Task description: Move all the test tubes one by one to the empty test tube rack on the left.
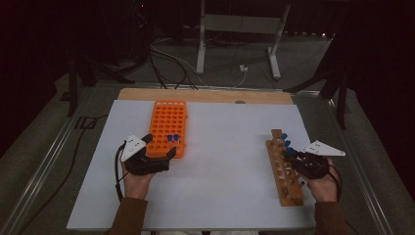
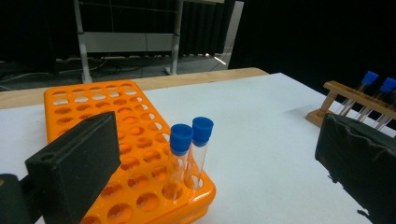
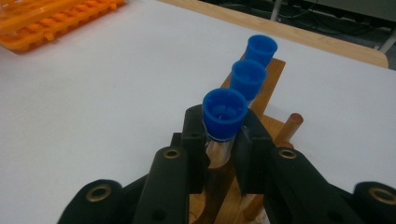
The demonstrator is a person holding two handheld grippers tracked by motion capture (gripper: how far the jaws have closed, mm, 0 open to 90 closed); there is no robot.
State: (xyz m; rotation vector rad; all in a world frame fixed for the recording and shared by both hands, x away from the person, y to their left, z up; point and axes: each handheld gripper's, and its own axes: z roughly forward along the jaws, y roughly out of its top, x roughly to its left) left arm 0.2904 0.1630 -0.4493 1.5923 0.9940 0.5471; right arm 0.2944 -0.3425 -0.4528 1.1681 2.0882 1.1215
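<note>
**Two racks of tubes on a white table**

A big white sheet (image 1: 225, 166) covers the table, and a strip of bare wood (image 1: 205, 95) shows along the far edge. The room behind is dark, with grey metal legs (image 1: 240, 34) and cables on the floor.

A bright orange plastic rack full of holes (image 1: 168, 128) sits toward the far left part of the sheet. Two clear tubes with blue caps (image 2: 191, 149) stand in its near right corner. The left gripper (image 1: 159, 155) is at the rack's near end, jaws wide apart, holding nothing.

A long brown wooden rack (image 1: 284, 169) lies by the right edge. The right gripper (image 3: 219, 144) has its jaws closed tight around a clear blue-capped tube (image 3: 224, 114) in it. Two more capped tubes (image 3: 254, 63) stand just behind.
</note>
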